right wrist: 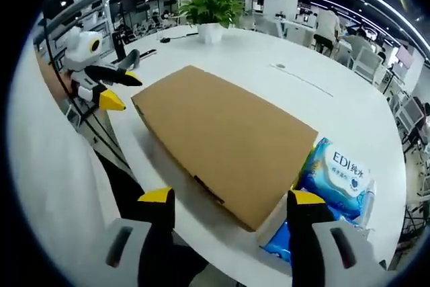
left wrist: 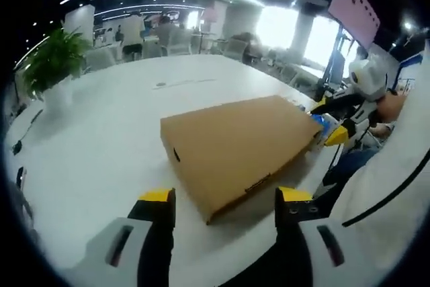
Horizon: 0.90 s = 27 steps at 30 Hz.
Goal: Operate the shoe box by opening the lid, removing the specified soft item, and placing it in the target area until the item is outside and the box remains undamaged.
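A flat brown cardboard shoe box lies on the white table, its lid down and slightly askew. A blue soft tissue pack marked EDI pokes out from under the lid at one end, and a sliver of the pack is also seen past the box's far corner. My left gripper stands open just short of the box's near corner. My right gripper is open too, its jaws on either side of the box corner beside the pack. Each gripper appears in the other's view, left gripper and right gripper.
A potted plant stands at the table's far side, also seen as the plant. A person's white clothing fills the table edge beside the box. Chairs and people sit far behind, and a thin cable lies on the table.
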### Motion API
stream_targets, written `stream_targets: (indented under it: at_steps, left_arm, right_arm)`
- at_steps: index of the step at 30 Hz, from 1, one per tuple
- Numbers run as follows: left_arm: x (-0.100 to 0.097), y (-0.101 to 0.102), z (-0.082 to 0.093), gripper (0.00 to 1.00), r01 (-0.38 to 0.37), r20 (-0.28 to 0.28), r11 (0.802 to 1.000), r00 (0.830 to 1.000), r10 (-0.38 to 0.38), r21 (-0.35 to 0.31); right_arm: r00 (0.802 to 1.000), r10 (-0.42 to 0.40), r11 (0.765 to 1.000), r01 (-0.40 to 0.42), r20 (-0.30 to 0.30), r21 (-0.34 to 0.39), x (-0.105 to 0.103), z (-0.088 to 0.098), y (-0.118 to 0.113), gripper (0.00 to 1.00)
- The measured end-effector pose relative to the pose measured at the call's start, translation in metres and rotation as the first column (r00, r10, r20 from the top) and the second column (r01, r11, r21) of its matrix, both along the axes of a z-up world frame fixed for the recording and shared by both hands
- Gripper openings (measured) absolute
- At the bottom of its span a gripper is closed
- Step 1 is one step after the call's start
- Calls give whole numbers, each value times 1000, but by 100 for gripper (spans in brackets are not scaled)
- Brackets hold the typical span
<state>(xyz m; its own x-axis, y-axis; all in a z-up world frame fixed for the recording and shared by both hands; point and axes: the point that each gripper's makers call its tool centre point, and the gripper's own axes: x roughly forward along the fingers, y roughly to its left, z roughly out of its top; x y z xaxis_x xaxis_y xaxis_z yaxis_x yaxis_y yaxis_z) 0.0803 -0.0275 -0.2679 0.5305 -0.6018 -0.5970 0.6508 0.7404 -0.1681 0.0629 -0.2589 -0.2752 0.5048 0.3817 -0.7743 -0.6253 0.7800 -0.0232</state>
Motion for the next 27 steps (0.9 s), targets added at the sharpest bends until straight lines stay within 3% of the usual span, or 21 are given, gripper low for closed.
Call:
stream_targets:
  at_steps: [2,7,10,12,15,19,21,24,27]
  left_arm:
    - [-1,-5,1,63,-9,-47,999,999,7,-39]
    - [6,-7,10,71,-20,-50,997,999,17,-70]
    - [20,-4,14,78,-47,-57,996,997,42,-74]
    - [27,-4,20,79,-55,-29,994,998,53,-94]
    - [32,-6,27,81,-56,-12,993,998,55,-106]
    - [42,-11,42,86,-94,33,980,994,101,-174]
    - [43,-11,42,92,-91,57,984,993,100,-153]
    - [45,-12,44,96,-97,81,982,991,111,-159]
    - [46,-11,47,94,-113,92,978,987,130,-175]
  right_arm:
    - [1000,12,1000,-12,5,7,2,6,-1,69]
    - [1000,27,1000,-27,4,15,7,13,-1,69]
    - [997,64,998,-64,37,12,16,23,0,69]
    - [998,59,998,-60,24,28,19,23,1,69]
    - [998,45,997,-48,52,64,23,29,6,70]
    - [995,10,993,-22,101,116,32,36,9,84]
    - [994,-8,993,-5,108,122,35,36,7,85]
    - [987,-36,992,16,155,123,40,43,3,88]
    - [966,-48,991,13,253,137,48,56,0,89]
